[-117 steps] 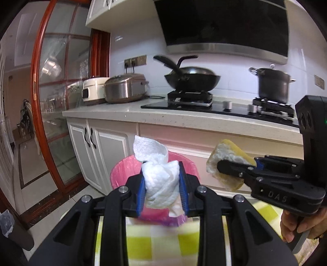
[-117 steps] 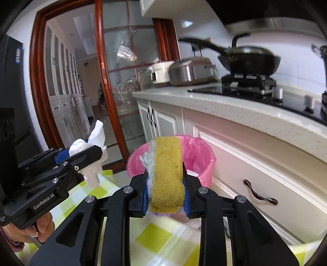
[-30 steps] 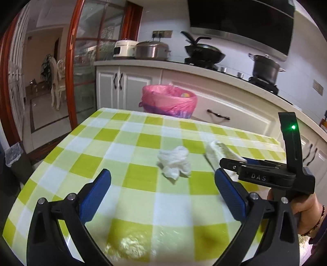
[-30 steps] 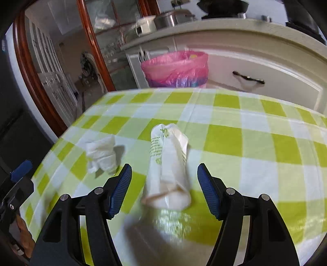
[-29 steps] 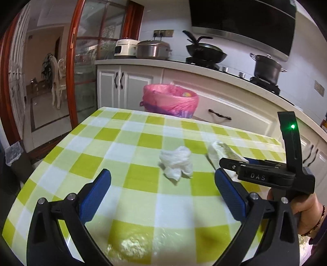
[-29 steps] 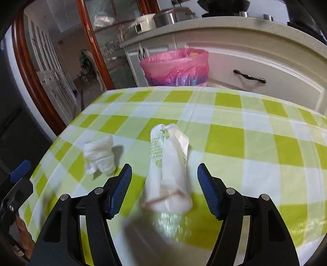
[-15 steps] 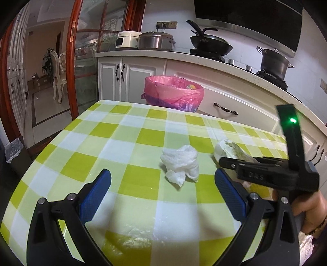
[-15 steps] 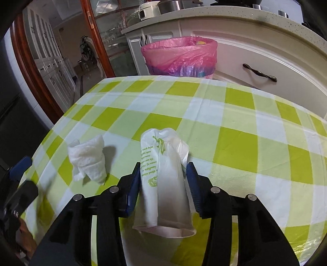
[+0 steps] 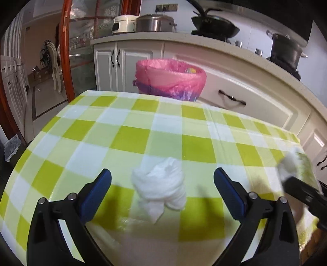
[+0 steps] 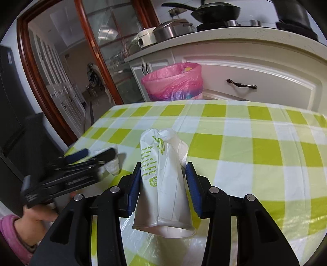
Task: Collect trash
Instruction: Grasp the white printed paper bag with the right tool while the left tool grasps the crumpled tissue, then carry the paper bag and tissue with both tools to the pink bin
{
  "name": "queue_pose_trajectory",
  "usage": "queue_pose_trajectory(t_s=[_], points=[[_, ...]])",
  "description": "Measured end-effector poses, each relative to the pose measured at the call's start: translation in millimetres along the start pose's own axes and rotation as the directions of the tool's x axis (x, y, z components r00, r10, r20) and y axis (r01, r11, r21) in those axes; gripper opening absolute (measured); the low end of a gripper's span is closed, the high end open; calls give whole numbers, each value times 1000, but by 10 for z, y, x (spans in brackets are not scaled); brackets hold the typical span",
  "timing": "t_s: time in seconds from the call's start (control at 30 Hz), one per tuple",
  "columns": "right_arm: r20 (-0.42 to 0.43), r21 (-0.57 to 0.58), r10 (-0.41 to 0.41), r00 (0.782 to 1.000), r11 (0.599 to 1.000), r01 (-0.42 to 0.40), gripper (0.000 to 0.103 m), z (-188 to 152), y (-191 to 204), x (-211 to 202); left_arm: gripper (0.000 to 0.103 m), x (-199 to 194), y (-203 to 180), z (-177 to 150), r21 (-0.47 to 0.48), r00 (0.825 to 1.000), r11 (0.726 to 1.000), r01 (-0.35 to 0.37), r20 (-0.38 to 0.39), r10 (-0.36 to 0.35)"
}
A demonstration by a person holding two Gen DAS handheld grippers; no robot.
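Left gripper (image 9: 162, 185) wide open, blue pads either side of crumpled white tissue (image 9: 161, 189), not touching it; tissue lies on green-checked tablecloth (image 9: 130, 139). Right gripper (image 10: 163, 184) clamped on rolled white plastic bag (image 10: 163, 180) with green print, lifted just above the cloth. Pink-lined trash bin (image 9: 170, 78) stands beyond table's far edge, by white cabinets (image 9: 124, 65).

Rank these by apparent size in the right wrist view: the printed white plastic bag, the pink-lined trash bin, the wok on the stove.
1. Printed white plastic bag, held in the right gripper; it looks biggest, but nearness to the camera inflates it.
2. Pink-lined trash bin.
3. Wok, smallest, far back on the stove.
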State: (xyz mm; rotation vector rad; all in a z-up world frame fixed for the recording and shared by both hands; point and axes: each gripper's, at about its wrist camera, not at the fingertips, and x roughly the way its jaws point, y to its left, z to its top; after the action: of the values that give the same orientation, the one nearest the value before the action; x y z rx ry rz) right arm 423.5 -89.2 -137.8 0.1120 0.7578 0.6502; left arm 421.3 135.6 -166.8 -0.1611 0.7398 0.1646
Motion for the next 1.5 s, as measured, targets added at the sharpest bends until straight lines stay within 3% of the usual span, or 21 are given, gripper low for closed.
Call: queue_pose_trajectory(t_s=[0.23, 0.3, 0.5, 0.7, 1.03, 1.33, 1.5], points=[[22, 42, 20, 1000, 999, -21, 42, -39, -109, -132, 67, 178, -161, -15, 74, 996, 997, -26, -78, 32], [28, 52, 24, 999, 998, -25, 42, -54, -126, -159, 51, 194, -192, -38, 90, 995, 996, -22, -91, 30], [43, 60, 25, 999, 998, -27, 42, -82, -124, -256, 33, 151, -238, -80, 115, 997, 993, -6, -81, 15], [57, 51, 19, 998, 998, -22, 42, -104, -106, -378, 28, -27, -264, -132, 122, 999, 993, -5, -34, 9], [88, 18, 22, 996, 1000, -24, 42, -190, 95, -622, 27, -659, -274, -244, 118, 993, 993, 8, 112, -22], [153, -76, 21, 988, 997, -9, 42, -346, 465, -933, 27, -1388, -250, -558, 99, 968, 995, 26, 244, -50], [205, -136, 22, 978, 991, 6, 42, -356, 687, -1070, 27, -1774, -246, -665, 99, 941, 995, 11, 335, -43]])
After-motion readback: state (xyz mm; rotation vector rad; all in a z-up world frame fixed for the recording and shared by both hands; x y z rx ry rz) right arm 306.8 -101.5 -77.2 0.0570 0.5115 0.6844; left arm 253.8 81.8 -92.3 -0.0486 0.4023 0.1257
